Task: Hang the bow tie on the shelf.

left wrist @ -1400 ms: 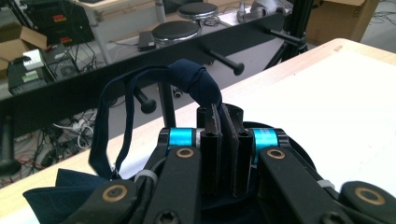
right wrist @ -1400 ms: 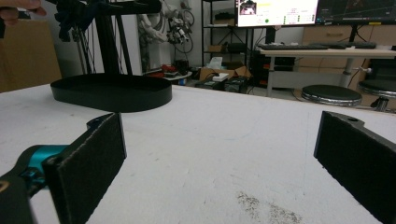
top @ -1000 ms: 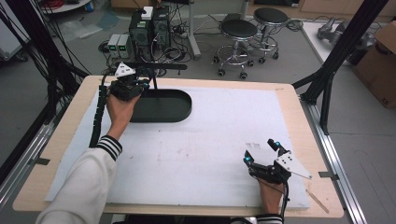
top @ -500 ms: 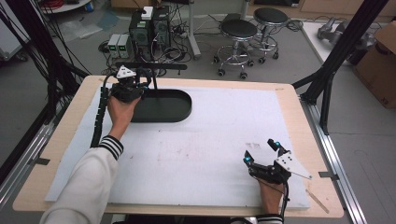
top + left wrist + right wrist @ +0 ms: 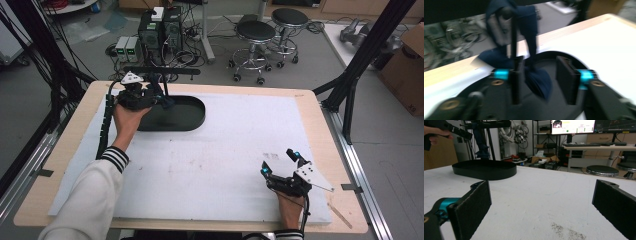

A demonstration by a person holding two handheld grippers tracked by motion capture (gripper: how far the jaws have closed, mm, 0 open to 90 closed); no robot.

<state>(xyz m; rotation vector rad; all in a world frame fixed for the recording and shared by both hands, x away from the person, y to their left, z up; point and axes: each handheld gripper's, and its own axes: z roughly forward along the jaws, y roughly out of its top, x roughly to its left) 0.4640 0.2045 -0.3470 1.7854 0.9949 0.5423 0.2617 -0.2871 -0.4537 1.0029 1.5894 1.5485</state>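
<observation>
Cloth point(image 5: 534, 50), dark blue, hangs over a thin black rack point(image 5: 513, 37) at the far left of the table, its lower end drooping between the jaws of the left gripper point(image 5: 541, 80); those jaws have just been opening and stand apart, the pads not pressing on the fabric, though the blur there makes the edges hard to read. Nearest to me, at the right front of the table, the right gripper point(image 5: 284, 169) rests low over the white mat point(image 5: 240, 150), its jaws spread wide with nothing between them; a faint grey smudge point(image 5: 567, 231) marks the mat just ahead of it. The mat covers most of the wooden table point(image 5: 320, 107), leaving a pale border all round. Farther on, at the left rear of the mat, sits a shallow black oval tray point(image 5: 187, 115), and the left gripper point(image 5: 150, 97) is held over its near left end with the cloth hanging at the tray's rim; what lies in the tray I cannot make out. Beyond the table the grey floor point(image 5: 310, 60) holds two round black stools point(image 5: 272, 30), computer boxes point(image 5: 160, 30) in a tangle of cables, and black frame posts point(image 5: 370, 55) on either side.
</observation>
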